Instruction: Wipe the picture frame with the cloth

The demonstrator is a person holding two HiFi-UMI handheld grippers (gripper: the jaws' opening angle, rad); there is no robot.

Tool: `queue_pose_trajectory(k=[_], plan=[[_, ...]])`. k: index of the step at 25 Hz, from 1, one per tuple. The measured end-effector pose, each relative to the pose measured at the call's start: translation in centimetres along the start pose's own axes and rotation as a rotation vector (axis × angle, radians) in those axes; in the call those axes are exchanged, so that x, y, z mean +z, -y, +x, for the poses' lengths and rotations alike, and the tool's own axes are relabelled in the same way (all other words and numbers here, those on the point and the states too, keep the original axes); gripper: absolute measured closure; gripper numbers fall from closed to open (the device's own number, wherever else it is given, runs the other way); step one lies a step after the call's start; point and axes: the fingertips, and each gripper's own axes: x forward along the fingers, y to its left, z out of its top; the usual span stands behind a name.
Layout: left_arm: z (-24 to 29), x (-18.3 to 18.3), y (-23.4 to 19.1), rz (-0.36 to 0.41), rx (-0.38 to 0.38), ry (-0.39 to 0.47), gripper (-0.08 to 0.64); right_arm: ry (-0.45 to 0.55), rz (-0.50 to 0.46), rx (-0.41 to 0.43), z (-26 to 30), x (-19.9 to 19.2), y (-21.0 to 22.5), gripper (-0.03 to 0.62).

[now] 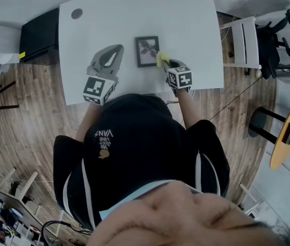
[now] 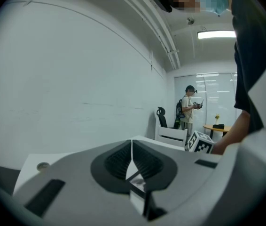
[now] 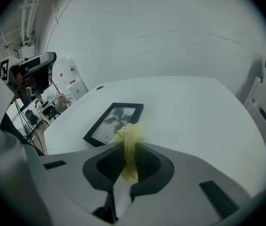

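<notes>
We see a white table on a brown wood floor, a white wall behind, the picture frame flat near the table's middle, our right gripper pinching the yellow cloth by the frame's right edge, our left gripper pressed together, empty

Glowing bright and even, pouring down from overhead; glaring white at the lamp in the left gripper view. Throwing only faint, soft shadows onto the table. Bowing hard toward every rim and darkening into black corners. Blurring close up across the right gripper shell, sharpening on the cloth.
</notes>
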Motion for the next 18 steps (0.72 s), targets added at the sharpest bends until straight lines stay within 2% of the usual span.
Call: queue_pose_trajectory(k=[12,18], plan=[[-0.3,0.0,-0.1,0.004,-0.021,0.002,0.543,0.013,0.023,-0.025,-0.3,0.2,0.0,0.548],[-0.4,0.4,0.0,0.008,-0.041,0.013,0.543,0.075,0.035,-0.027,-1.3,1.7,-0.6,0.548]])
